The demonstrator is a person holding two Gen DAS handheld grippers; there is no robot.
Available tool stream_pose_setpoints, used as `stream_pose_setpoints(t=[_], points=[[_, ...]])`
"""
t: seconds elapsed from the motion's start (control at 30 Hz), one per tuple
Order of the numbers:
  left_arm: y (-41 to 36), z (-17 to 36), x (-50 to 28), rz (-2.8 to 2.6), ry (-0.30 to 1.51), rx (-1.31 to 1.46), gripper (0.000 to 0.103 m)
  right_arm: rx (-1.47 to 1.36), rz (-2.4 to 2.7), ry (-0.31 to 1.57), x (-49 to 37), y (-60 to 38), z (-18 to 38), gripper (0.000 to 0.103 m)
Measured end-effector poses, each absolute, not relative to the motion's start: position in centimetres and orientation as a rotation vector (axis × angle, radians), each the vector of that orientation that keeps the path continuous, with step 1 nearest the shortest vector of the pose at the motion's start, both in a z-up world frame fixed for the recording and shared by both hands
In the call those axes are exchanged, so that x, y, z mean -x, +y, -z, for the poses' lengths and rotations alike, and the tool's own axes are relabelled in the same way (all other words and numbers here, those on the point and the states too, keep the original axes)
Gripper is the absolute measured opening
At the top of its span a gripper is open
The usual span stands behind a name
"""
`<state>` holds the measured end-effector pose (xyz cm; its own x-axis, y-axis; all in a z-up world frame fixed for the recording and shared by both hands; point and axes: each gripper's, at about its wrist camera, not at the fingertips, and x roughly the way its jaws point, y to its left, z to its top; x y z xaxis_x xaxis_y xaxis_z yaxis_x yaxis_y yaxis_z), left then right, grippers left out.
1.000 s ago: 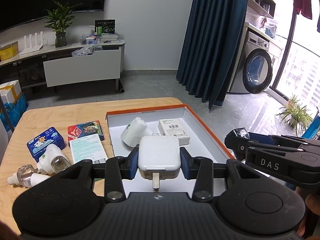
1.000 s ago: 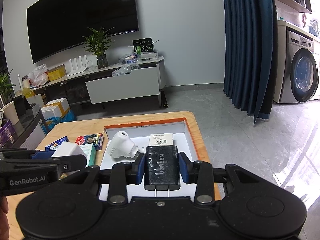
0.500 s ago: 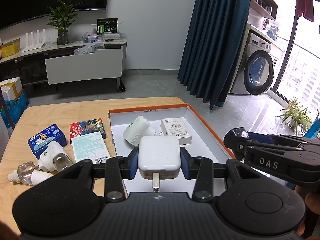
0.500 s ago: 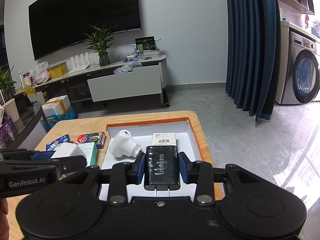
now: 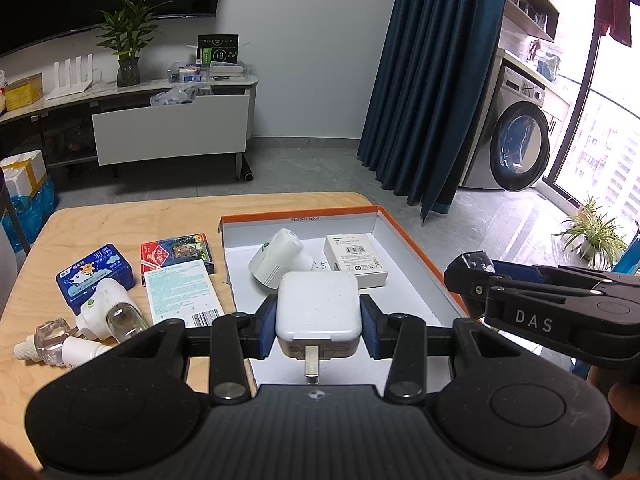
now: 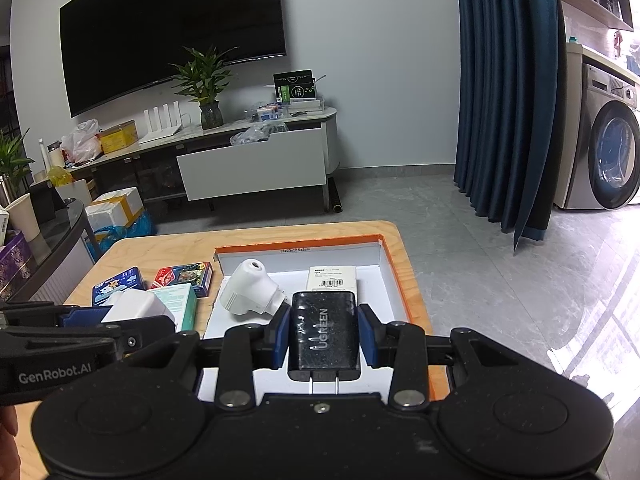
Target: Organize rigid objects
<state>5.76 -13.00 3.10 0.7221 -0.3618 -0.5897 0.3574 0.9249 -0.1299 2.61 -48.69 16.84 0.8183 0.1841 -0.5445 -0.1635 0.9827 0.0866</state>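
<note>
The left gripper (image 5: 319, 326) pinches a white charger (image 5: 318, 310). The right gripper (image 6: 324, 338) pinches a black charger (image 6: 324, 334) above the box (image 6: 394, 276).

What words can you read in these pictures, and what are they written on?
"UGREEN": on the black charger in the right claw.
"DAS": on the right claw's side, seen from the left wrist.
"GenRobot.AI": on the left claw, seen from the right wrist.
Print on the boxes and orange tray: too small.

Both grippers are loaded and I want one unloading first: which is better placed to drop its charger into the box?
Probably left: its white charger hangs over the box floor; the right's black charger sits nearer the box's near edge.
</note>
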Motion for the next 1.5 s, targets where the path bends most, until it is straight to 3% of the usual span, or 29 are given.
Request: stream_pose_setpoints(t=[1.5], points=[[-12.9,-2.0,-6.8,0.385,0.674,0.009,0.043,-0.014,-0.205,0.628,-5.1,-47.7,-15.3,0.044]])
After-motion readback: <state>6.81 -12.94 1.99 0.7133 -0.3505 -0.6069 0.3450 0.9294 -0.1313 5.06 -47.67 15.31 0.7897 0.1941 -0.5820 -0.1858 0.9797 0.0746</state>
